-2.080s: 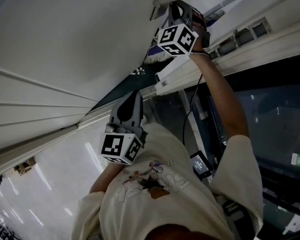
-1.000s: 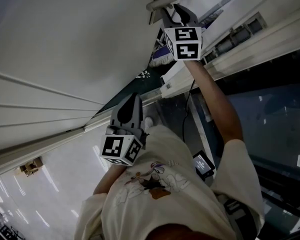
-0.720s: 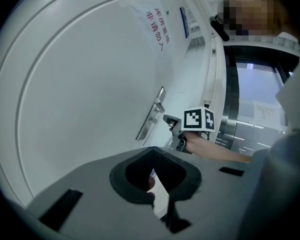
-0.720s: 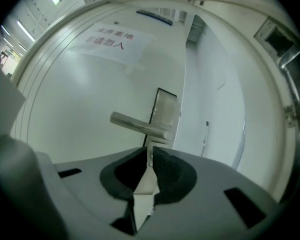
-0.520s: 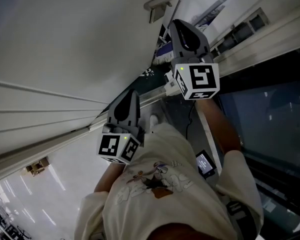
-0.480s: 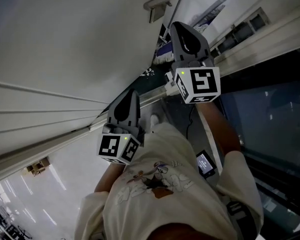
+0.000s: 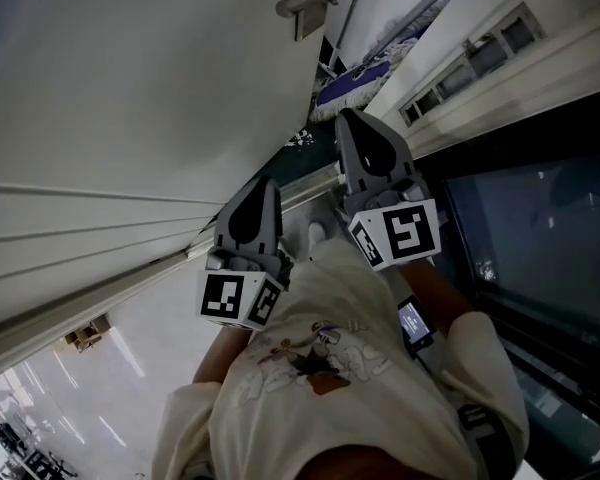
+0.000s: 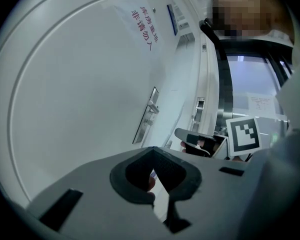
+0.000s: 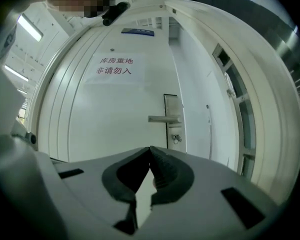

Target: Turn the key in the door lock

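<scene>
Right gripper view first: the right gripper (image 9: 150, 148) has its jaws pressed together at the tips with nothing between them, and it faces the white door (image 9: 115, 109) square on. Dead ahead sits the door handle (image 9: 164, 118), level on its long metal plate (image 9: 174, 104). Just below the door handle, the key (image 9: 176, 138) sticks out of the lock, well apart from those jaws. Up and left of the door handle there's a notice (image 9: 115, 65) in red characters.

Over to the left gripper view: the left gripper (image 8: 151, 149) is closed too, tips meeting, gripping nothing. The right gripper's marker cube (image 8: 242, 136) shows lower right of the door handle.

Head view now: both grippers hang well short of the door handle, the right one nearer it, above the person's pale T-shirt (image 7: 330, 388).
</scene>
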Tool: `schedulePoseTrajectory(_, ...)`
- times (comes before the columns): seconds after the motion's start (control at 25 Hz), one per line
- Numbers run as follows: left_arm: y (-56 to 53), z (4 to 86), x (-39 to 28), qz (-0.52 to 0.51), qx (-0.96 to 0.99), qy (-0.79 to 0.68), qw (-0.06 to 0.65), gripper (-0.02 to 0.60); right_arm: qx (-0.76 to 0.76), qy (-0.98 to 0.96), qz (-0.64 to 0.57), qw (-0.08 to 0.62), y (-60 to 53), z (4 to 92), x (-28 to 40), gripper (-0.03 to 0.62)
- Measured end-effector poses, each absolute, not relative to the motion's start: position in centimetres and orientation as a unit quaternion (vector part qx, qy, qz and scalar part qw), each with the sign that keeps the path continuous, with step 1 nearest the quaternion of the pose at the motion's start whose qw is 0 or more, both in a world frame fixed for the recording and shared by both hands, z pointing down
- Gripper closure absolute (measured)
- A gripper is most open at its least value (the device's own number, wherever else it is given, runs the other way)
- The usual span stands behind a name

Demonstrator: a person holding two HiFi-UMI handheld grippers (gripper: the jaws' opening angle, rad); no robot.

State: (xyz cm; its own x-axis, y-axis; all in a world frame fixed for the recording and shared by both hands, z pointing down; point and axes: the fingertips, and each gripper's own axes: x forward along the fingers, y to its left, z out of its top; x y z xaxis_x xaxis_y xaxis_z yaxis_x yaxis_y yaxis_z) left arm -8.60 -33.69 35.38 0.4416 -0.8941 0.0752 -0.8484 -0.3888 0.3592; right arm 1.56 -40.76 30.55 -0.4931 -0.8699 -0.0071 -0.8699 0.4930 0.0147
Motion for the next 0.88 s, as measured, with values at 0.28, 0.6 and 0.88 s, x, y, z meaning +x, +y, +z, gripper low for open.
schedulePoseTrajectory(0.28,-34.0,35.7,-8.1,-0.062,0.833,-0.520,0.177,0.578,0.480,-0.876,0.042,0.016,-38.0,33.4,0.2,0.588)
schedulePoseTrajectory(0.6,-34.4,35.8,-7.8,-0.062,0.833,-0.518,0.181,0.578,0.468,-0.880,0.072,0.026,-37.7,34.8,-0.5,0.588)
schedulePoseTrajectory(0.88,-34.4,35.7,-7.7,-0.062,0.833,-0.518,0.185,0.578,0.456,-0.886,0.084,0.026,-37.6,35.4,-0.8,0.588)
